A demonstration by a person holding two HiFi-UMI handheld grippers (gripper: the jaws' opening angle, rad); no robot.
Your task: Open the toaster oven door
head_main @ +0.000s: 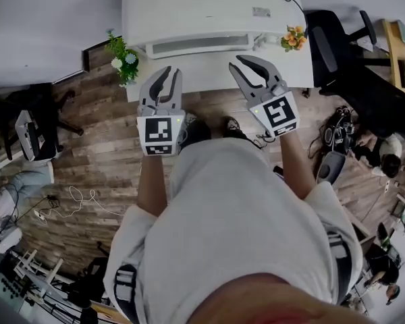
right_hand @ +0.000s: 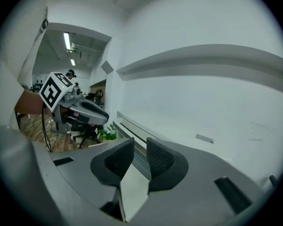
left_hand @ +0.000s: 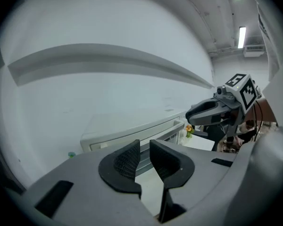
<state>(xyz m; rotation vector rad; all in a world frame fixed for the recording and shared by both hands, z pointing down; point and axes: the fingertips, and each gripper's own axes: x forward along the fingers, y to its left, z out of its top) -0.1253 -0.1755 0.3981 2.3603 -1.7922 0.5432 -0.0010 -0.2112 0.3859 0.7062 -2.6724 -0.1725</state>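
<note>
A white toaster oven [head_main: 206, 9] stands on a white table [head_main: 209, 76], with its door handle [head_main: 199, 44] along the front, facing me. The door looks closed. My left gripper [head_main: 170, 78] hovers at the table's near edge, left of centre, jaws slightly apart with nothing between them. My right gripper [head_main: 251, 69] hovers to its right, also open and empty. Neither touches the oven. In the left gripper view the oven [left_hand: 127, 128] lies beyond the left gripper [left_hand: 145, 150], with the right gripper [left_hand: 200, 113] at the right. In the right gripper view the oven [right_hand: 179, 131] lies ahead of the right gripper [right_hand: 140, 147].
A small flower pot [head_main: 123, 59] sits at the table's left corner and orange flowers [head_main: 293, 38] at its right. A black office chair [head_main: 337, 52] stands to the right, with a seated person [head_main: 385, 157] further right. Cables lie on the wooden floor [head_main: 88, 147].
</note>
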